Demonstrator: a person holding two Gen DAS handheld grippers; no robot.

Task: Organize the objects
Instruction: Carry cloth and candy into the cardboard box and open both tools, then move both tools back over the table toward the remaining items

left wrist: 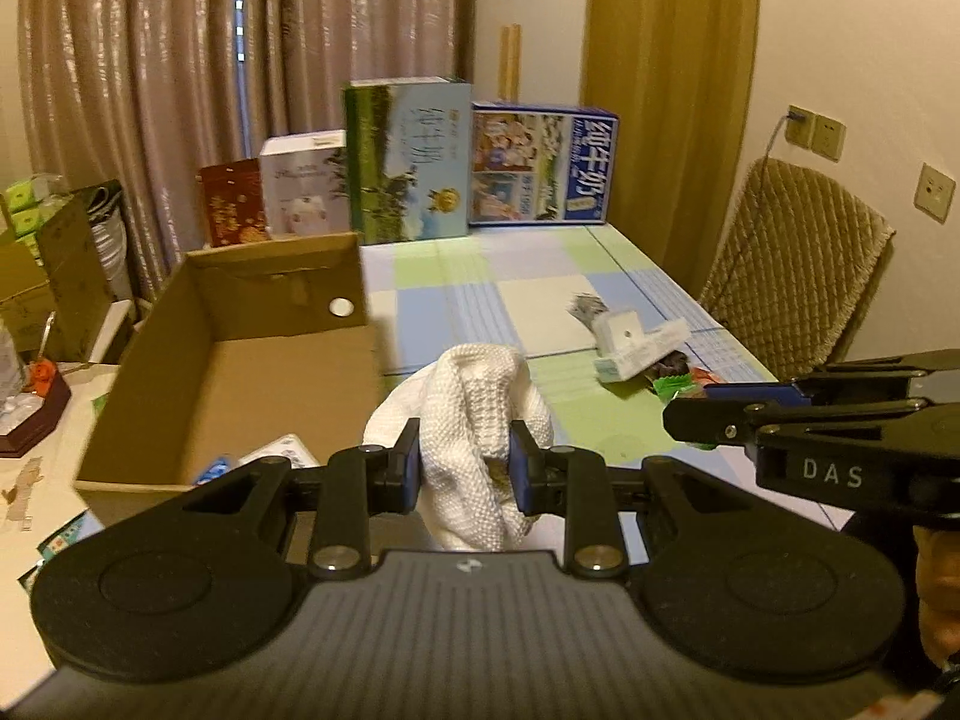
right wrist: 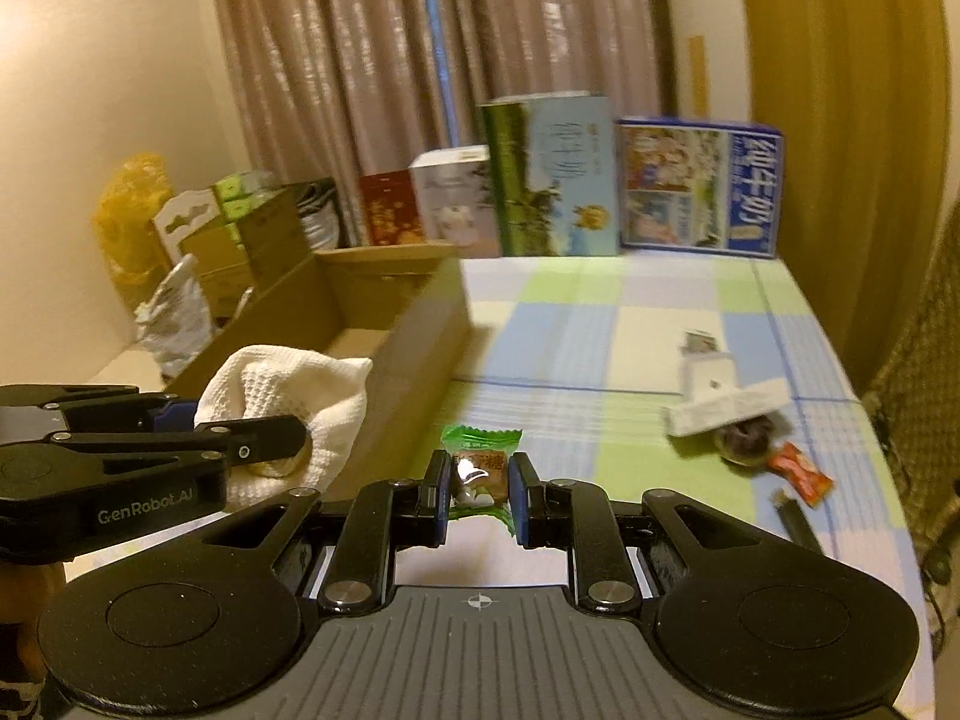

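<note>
Left wrist view: both claws loaded, mid-carry toward the cardboard box point(left wrist: 240, 360) at the table's left edge.

The left claw point(left wrist: 462, 468) is closed partway around a bunched white cloth point(left wrist: 474, 420); the right claw point(right wrist: 480, 495) is nearly closed on a green-wrapped candy point(right wrist: 480, 468). Next, I'd guess, each gets swung over the open box and let go; other clutter waits by the right edge.
</note>
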